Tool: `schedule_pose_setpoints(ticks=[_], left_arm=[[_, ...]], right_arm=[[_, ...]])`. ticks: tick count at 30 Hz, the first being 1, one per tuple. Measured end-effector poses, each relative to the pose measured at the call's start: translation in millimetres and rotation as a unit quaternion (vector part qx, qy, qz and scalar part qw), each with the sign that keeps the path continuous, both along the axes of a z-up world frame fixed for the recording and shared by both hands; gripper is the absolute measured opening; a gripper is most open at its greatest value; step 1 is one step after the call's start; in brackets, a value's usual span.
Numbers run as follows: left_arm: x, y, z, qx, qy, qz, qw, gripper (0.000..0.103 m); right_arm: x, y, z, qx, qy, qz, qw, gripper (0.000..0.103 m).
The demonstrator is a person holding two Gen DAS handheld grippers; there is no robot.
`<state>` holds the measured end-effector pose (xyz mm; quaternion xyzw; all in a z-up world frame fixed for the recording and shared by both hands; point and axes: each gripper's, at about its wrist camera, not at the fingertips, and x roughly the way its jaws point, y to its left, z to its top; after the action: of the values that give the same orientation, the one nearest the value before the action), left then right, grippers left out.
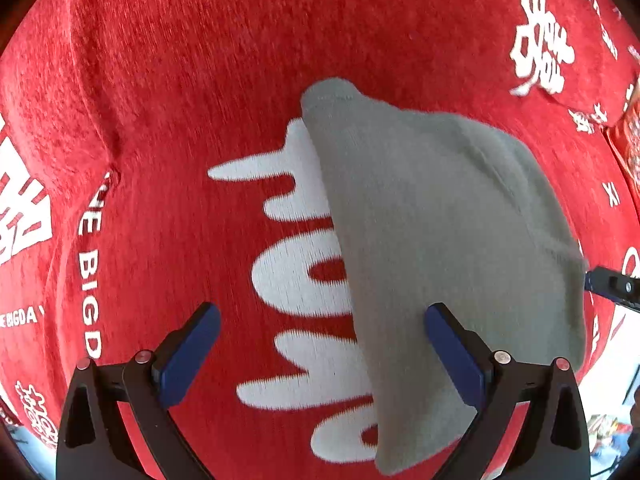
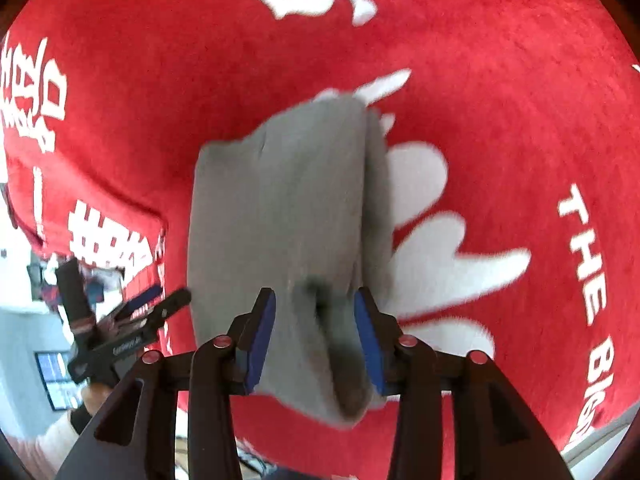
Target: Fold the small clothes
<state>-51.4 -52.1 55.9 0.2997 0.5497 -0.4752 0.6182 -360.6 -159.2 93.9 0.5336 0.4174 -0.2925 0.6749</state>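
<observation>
A small grey knit garment lies folded on a red cloth with white lettering. My left gripper is open, with its right finger over the garment's near edge and its left finger over the bare cloth. In the right wrist view the same garment runs from the middle down between the fingers of my right gripper. The jaws stand apart on either side of the bunched near end, not pressed on it. The left gripper also shows at the left edge of that view.
The red cloth covers nearly the whole surface in both views, with a raised fold at the left. Its edge drops off at lower left in the right wrist view, where a person's sleeve and room floor show.
</observation>
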Motion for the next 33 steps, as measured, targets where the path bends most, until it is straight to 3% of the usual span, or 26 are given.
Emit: schedule_pose_setpoints(ticks=[1, 4, 10, 16, 22, 27, 33], left_arm=[[-2, 3, -2, 0.004, 0.003, -0.001, 1.0000, 0.102], [-7, 10, -11, 0.016, 0.015, 0.005, 0.9998, 0.102], [-9, 22, -24, 0.023, 0.029, 0.020, 0.9991, 0.102], [-16, 25, -19, 0.029, 0.020, 0.011, 0.9993, 0.102], [-16, 26, -14, 0.035, 0.011, 0.013, 0.9992, 0.102], [-17, 25, -5, 0.038, -0.001, 0.011, 0.9992, 0.102], [-15, 22, -4, 0.045, -0.015, 0.009, 0.9988, 0.102]], right_arm=[[0, 6, -3, 0.007, 0.005, 0.004, 1.000, 0.044], [-1, 20, -15, 0.020, 0.031, 0.014, 0.999, 0.008], [-14, 29, -45, 0.016, 0.080, 0.021, 0.996, 0.006], [-7, 37, -38, -0.005, 0.109, 0.043, 0.993, 0.006], [-25, 31, -25, 0.015, 0.092, 0.003, 0.996, 0.008], [-24, 28, -4, -0.002, 0.094, -0.021, 0.995, 0.011], [-32, 12, -3, 0.001, 0.092, -0.035, 0.995, 0.011]])
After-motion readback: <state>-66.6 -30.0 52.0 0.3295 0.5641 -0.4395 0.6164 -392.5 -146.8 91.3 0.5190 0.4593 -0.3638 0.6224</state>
